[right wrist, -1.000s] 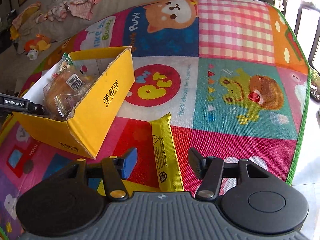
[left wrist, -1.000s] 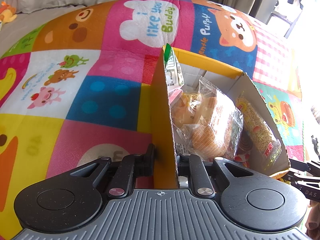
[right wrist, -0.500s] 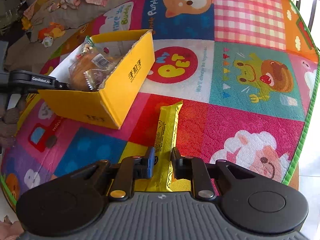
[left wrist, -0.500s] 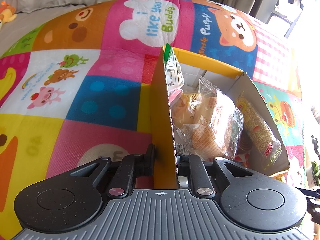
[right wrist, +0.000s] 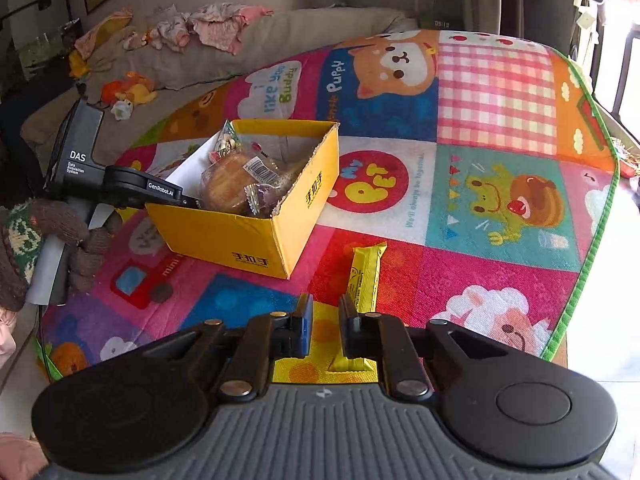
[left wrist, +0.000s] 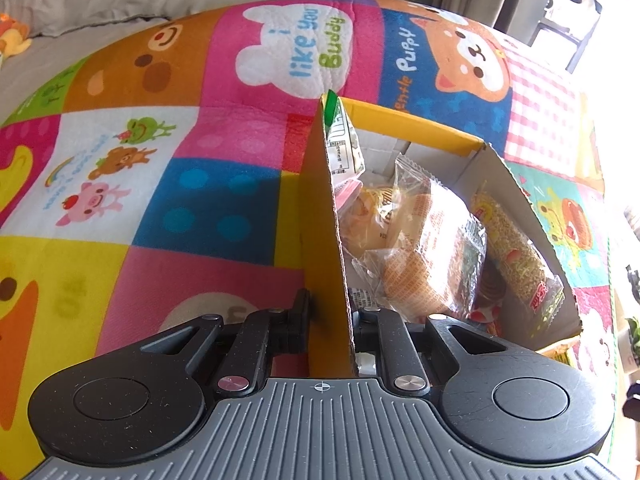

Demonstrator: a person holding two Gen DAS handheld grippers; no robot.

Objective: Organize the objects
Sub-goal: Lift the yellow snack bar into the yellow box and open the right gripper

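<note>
A yellow cardboard box [right wrist: 256, 236] holding several wrapped snacks, among them a bread packet [left wrist: 424, 248], stands on the colourful play mat [right wrist: 496, 92]. My left gripper [left wrist: 330, 308] is shut on the box's near side wall [left wrist: 322, 240], one finger outside and one inside. The right wrist view shows it at the box's left edge [right wrist: 188, 201]. A long yellow snack bar [right wrist: 366, 276] lies flat on the mat in front of the box. My right gripper [right wrist: 325, 320] hovers over the bar's near end, shut with nothing between its pads. The bar runs under its right finger [right wrist: 350, 320].
A gloved hand [right wrist: 44, 236] holds the left gripper at the mat's left edge. Behind the mat, a grey sofa [right wrist: 280, 36] carries clothes and soft toys. The mat's green border [right wrist: 596, 240] runs down the right, with bright floor beyond it.
The right gripper's jaws closed from wide open, and it drew back and up. The yellow bar stayed on the mat and now sits beside the right finger. Left gripper and box are unchanged.
</note>
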